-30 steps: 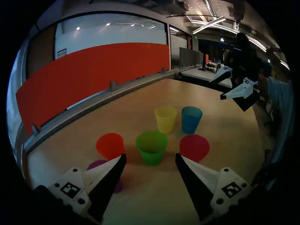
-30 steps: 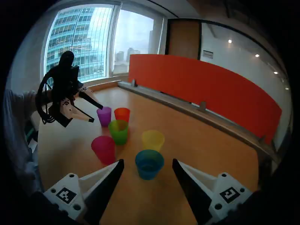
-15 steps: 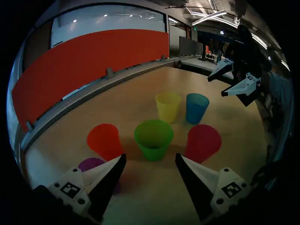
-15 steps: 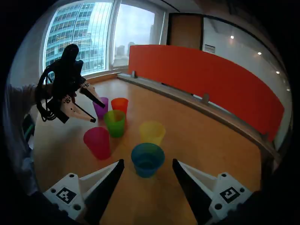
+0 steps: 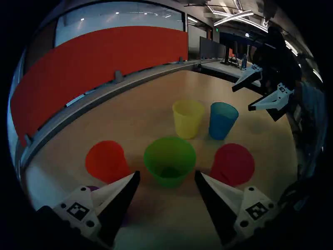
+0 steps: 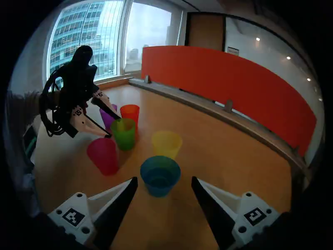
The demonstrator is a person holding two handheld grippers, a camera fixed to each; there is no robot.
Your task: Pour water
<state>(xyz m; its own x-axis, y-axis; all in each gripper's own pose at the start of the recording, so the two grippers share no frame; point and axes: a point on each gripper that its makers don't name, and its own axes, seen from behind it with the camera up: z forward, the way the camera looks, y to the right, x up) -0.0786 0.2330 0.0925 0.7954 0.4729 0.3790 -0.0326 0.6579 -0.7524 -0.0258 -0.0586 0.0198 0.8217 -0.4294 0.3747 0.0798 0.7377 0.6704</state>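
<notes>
Several coloured plastic cups stand on the wooden table (image 5: 137, 112). In the left gripper view, the green cup (image 5: 170, 161) sits just ahead of my open left gripper (image 5: 166, 174), between the lines of its fingers and untouched. An orange cup (image 5: 106, 160) is to its left and a magenta cup (image 5: 233, 164) to its right. Behind them stand a yellow cup (image 5: 188, 118) and a blue cup (image 5: 222, 120). In the right gripper view, my right gripper (image 6: 164, 180) is open with the blue cup (image 6: 160, 175) close in front. The left gripper (image 6: 114, 127) reaches the green cup (image 6: 123, 133) there.
A purple cup (image 6: 106, 118) stands behind the left gripper's fingers, beside the orange cup (image 6: 130, 114). An orange partition (image 6: 233, 87) and a low rail run along the table's far side. A person's sleeve (image 6: 18, 121) holds the left gripper. Windows (image 6: 83, 41) lie beyond.
My left gripper has moved forward and lower toward the green cup, which now looms larger between its fingers. The right gripper has edged nearer the blue cup. Both stay open.
</notes>
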